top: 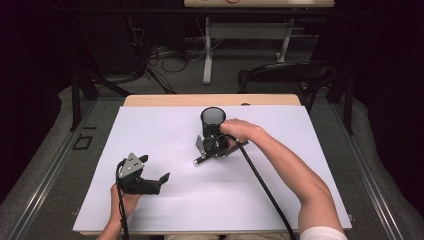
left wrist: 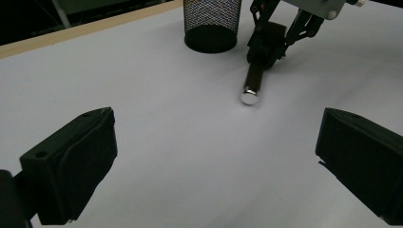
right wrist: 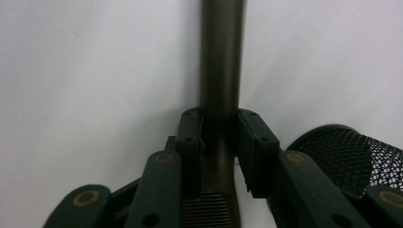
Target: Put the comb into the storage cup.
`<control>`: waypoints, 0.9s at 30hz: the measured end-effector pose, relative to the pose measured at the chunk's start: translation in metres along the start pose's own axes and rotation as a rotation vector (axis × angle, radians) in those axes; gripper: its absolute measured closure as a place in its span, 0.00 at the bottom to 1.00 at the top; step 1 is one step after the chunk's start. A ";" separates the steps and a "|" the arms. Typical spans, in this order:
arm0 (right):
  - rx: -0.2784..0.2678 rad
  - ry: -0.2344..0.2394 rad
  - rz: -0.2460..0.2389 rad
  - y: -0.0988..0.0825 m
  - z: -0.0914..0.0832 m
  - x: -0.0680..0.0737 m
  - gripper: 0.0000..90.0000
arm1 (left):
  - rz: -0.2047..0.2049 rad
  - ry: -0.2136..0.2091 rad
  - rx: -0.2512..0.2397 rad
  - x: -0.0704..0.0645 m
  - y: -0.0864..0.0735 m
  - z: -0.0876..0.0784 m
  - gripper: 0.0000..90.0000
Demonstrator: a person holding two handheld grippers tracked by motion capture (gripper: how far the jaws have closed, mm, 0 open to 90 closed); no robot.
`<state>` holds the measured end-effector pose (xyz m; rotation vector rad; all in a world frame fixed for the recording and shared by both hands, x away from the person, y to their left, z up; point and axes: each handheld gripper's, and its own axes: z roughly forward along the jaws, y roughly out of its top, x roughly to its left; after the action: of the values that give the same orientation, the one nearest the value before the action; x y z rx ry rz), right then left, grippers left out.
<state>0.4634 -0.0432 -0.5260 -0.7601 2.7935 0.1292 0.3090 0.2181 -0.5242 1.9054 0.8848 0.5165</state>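
Observation:
A dark cylindrical rod [right wrist: 222, 57] with a silver end cap [left wrist: 249, 97] lies low over the white sheet; whether it touches the sheet I cannot tell. My right gripper [right wrist: 219, 128] is shut on the rod, a jaw pressed against each side. From above, that gripper [top: 209, 150] sits just in front of a black mesh cup [top: 213, 120], with the rod [top: 199, 160] pointing toward the near left. My left gripper [top: 155, 167] rests near the front left, open with nothing between its jaws [left wrist: 216, 135]. It faces the rod [left wrist: 253, 78] and the cup [left wrist: 211, 23].
A white sheet [top: 280, 195] covers most of the wooden table [top: 210, 99]. The mesh cup [right wrist: 342, 147] stands close to my right gripper's right side. A dark chair [top: 285, 75] and a second desk stand beyond the far edge. Cables trail from both grippers toward the person.

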 end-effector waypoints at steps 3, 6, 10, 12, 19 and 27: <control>0.004 -0.005 -0.007 0.000 -0.001 0.001 0.81 | 0.001 0.000 0.001 0.000 0.000 0.000 0.00; 0.008 -0.003 -0.013 -0.001 -0.002 0.001 0.81 | 0.003 0.000 0.001 0.000 0.000 0.000 0.00; -0.005 -0.020 -0.003 -0.001 -0.011 0.002 0.81 | 0.003 0.002 0.002 0.000 0.000 -0.001 0.00; -0.014 -0.025 0.004 -0.001 -0.015 0.004 0.81 | 0.004 0.002 0.001 0.000 0.000 -0.001 0.00; -0.051 -0.059 0.042 0.001 -0.037 0.010 0.81 | 0.004 0.004 -0.002 -0.001 0.001 -0.001 0.00; -0.032 -0.093 0.053 0.002 -0.052 0.018 0.81 | 0.013 0.006 0.003 -0.002 0.002 -0.001 0.00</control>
<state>0.4364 -0.0577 -0.4804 -0.6695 2.7303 0.2131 0.3078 0.2167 -0.5223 1.9138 0.8782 0.5290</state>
